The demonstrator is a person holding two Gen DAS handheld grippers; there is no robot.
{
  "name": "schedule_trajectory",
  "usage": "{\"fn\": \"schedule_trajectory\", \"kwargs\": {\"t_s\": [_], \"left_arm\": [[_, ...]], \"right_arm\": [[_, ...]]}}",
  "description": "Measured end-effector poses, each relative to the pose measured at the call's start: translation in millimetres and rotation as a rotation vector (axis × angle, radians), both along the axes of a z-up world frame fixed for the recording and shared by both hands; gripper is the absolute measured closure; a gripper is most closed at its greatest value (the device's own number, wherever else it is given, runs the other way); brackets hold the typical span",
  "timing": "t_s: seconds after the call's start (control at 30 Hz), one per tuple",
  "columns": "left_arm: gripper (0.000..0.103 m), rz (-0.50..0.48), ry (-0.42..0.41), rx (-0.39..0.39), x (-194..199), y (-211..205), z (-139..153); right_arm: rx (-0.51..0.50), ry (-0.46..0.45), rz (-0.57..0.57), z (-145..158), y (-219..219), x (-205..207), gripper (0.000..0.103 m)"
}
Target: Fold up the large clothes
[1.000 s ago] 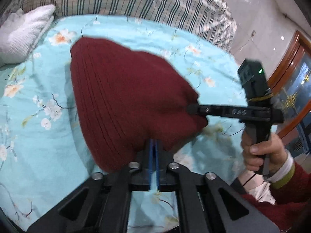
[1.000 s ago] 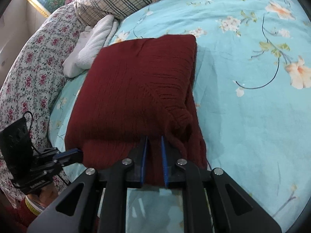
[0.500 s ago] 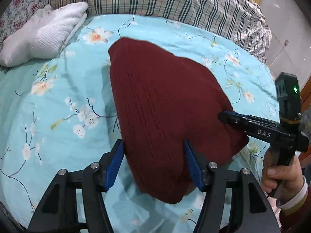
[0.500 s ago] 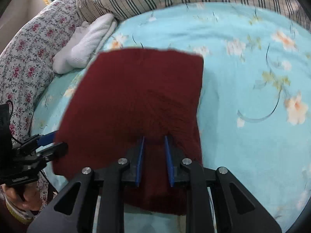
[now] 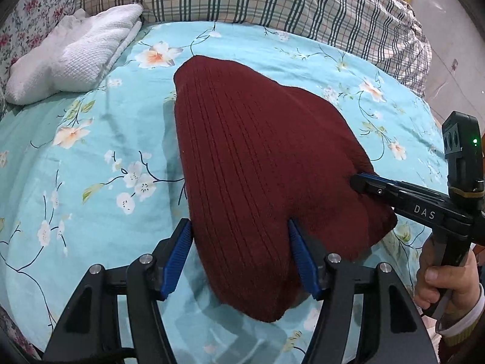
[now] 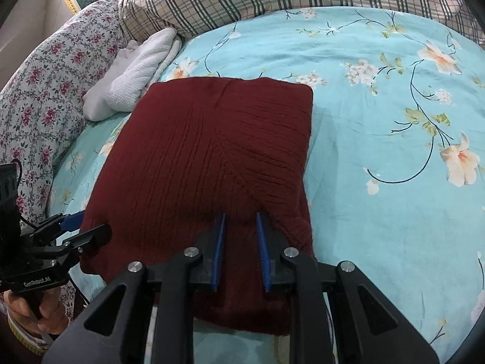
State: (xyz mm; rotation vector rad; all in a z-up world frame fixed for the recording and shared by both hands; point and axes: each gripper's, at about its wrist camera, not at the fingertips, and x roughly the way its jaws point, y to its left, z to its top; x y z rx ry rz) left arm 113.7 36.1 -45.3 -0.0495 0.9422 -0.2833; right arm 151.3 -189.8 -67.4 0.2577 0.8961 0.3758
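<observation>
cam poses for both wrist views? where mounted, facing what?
Left wrist: on the left tongs, facing the red sweater and plaid pillows; right tongs and hand show at right.
Right wrist: on the right tongs, facing the sweater; left tongs show at left.
Shared: sweater, white towel, floral sheet.

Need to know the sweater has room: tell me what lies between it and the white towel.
In the left wrist view, only bare floral bedsheet separates the maroon sweater from the folded white towel; they do not touch.
</observation>
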Motion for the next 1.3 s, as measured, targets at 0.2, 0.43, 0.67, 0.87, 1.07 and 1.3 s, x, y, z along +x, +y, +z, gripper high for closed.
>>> {"fn": "schedule_trajectory", "kwargs": {"t_s": [0.2, 0.43, 0.67, 0.87, 1.07, 1.3], "left_arm": [[0.038, 0.002, 0.001, 0.001, 0, 1, 0], [0.038, 0.011, 0.014, -0.033, 1, 7, 2], [0.042, 0.053, -0.076, -0.106, -5, 27, 43], [0.044, 0.082, -0.009, -0.088, 25, 29, 25], [0.045, 0.054, 0.008, -0.075, 34, 13, 13], [0.043, 0.050, 0.005, -0.054, 34, 7, 8]], "right_arm": [[0.003, 0.005, -0.006, 1, -2, -1, 0.082], [0.093, -0.039, -0.073, 20, -23, -3, 0.070], [0.133, 0.004, -0.098, 16, -37, 24, 0.041], [0.188, 0.097, -0.061, -1, -24, 55, 0.082], [0.091, 0.016, -0.093, 20, -28, 58, 0.092], [0.059, -0.037, -0.136, 37, -39, 34, 0.081]]}}
